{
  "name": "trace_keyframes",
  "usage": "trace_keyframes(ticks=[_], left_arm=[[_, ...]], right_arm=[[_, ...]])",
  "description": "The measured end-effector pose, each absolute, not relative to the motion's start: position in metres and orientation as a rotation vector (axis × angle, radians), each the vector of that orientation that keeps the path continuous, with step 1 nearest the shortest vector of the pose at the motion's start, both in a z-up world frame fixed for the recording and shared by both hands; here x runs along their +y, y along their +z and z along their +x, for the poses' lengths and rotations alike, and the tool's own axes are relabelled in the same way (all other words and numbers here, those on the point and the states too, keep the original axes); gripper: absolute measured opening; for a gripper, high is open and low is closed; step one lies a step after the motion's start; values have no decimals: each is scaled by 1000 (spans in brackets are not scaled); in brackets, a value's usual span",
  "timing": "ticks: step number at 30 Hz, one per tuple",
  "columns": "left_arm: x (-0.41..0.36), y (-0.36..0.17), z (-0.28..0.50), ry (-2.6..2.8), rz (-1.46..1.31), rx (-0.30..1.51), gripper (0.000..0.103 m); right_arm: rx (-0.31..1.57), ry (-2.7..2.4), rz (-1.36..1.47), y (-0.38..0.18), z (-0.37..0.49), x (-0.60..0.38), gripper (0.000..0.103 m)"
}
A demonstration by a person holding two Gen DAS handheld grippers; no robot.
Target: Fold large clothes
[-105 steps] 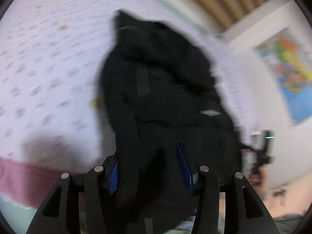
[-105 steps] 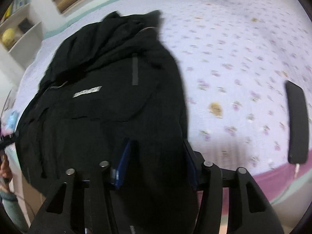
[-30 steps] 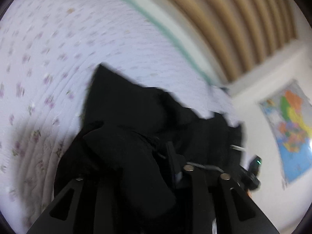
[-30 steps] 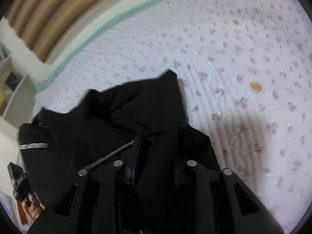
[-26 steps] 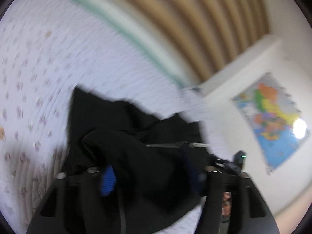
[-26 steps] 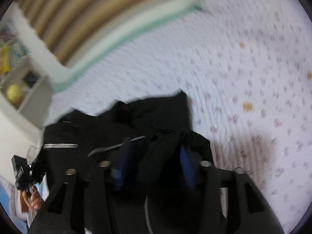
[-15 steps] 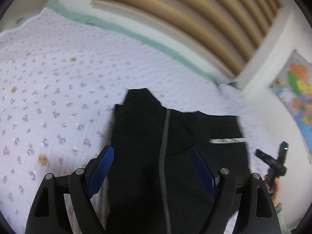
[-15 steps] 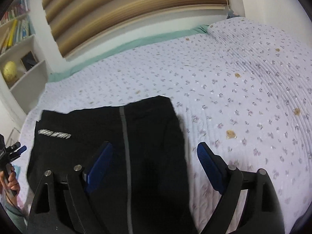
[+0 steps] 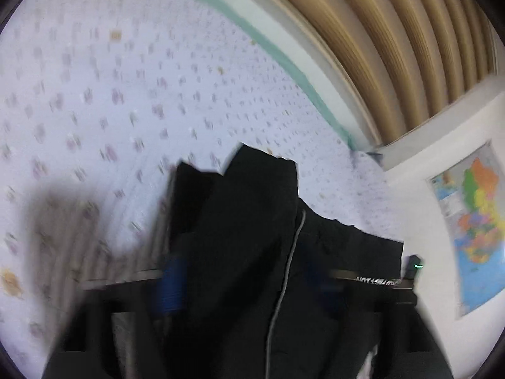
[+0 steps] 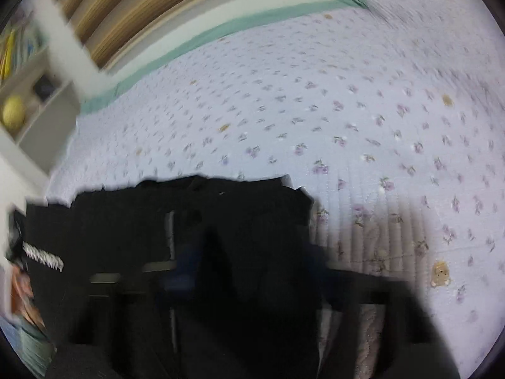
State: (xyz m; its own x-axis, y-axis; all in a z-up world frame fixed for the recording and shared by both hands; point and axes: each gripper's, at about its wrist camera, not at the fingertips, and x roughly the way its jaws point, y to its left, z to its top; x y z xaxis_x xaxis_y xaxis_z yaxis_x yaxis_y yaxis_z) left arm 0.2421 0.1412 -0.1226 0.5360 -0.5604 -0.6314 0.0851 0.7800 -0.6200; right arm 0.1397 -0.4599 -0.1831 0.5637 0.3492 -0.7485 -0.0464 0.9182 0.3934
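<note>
A large black garment (image 9: 252, 208) with a thin grey stripe and a white logo strip lies on the flowered bed cover (image 9: 126, 94). The picture is blurred. My left gripper (image 9: 249, 284) sits low over it, with a raised fold of the cloth filling the gap between its blue pads (image 9: 172, 284), so it reads as shut on the cloth. In the right wrist view the same black garment (image 10: 126, 230) spreads to the left. My right gripper (image 10: 252, 262) is closing its jaws, and a dark bunch of the cloth stands between them against the pads.
The bed cover (image 10: 347, 110) stretches far and to the right. A slatted tan headboard (image 9: 394, 47) and a green strip border its far edge. A map poster (image 9: 473, 221) hangs on the wall. White shelves hold a yellow ball (image 10: 12, 113). A hand (image 10: 22, 284) shows at far left.
Half a second ago both grippers stood wide open above the flat folded garment. Now both pairs of pads have drawn in onto the cloth, which rises bunched between them.
</note>
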Motion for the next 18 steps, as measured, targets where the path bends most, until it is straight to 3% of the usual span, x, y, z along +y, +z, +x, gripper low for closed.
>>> trace_keyframes(ticks=[2,7,11,17,18], left_arm=[[137,-106,229,-375,-505,880,8],[134,-48,212,-338,-473,710,8],[132,-41,238,-260,-490,711,8],[118,-129,284,-109,-429,953,10],[119,-157,289,-117,-476,1014,15]], right_arm=[[897,178,237,-169,125,-447,21],[741,-6,127,-103,109,-444,17],[703,-113,122,-76,128,-438,16],[926,-196,91,-155,190,-418,16],[1016,-171,107,-189,202,-415,17]])
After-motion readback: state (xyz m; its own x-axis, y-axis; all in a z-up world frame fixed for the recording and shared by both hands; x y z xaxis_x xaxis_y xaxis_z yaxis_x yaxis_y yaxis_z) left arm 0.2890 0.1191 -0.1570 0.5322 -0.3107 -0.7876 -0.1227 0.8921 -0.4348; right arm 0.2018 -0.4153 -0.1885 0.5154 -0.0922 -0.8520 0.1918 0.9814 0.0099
